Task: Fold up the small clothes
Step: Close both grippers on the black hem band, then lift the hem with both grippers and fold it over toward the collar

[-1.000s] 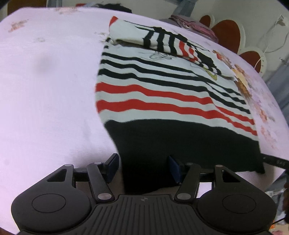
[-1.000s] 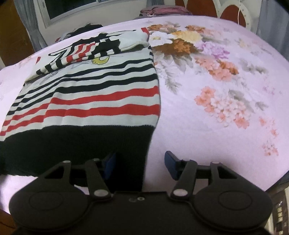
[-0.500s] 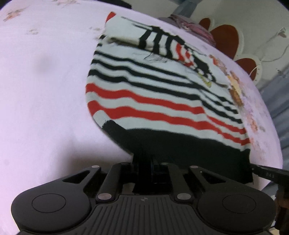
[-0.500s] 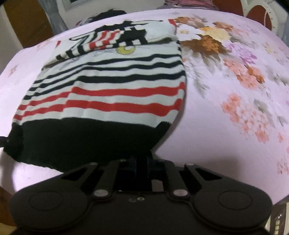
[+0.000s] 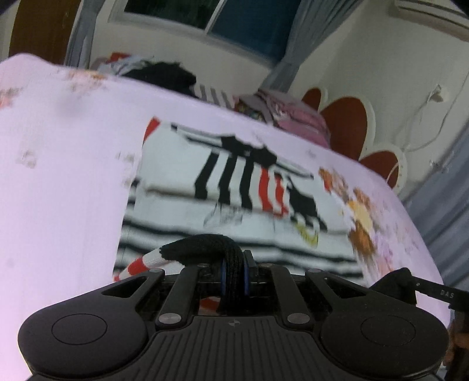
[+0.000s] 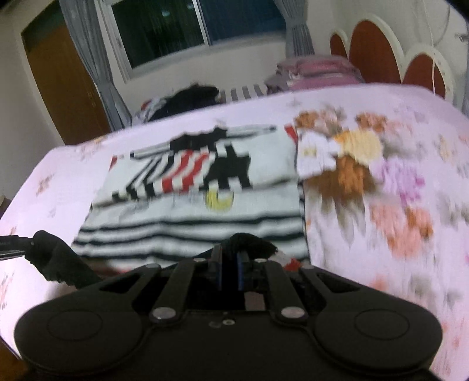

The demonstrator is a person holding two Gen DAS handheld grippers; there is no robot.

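A bed (image 5: 58,181) with a pink flowered sheet fills the room below a window (image 6: 164,26). The left gripper (image 5: 234,275) is clamped on the black hem of a striped sweater (image 5: 234,211), and the right gripper (image 6: 230,271) pinches the hem's other corner. The rest of the sweater lies flat on the bed beyond them, sleeves folded across its top.

Bright indoor light; motion blur, fisheye-curved edges.

We see bare bedspread (image 5: 58,181) left of the striped sweater (image 5: 234,187); clothes pile (image 6: 187,99) crowds its far edge.
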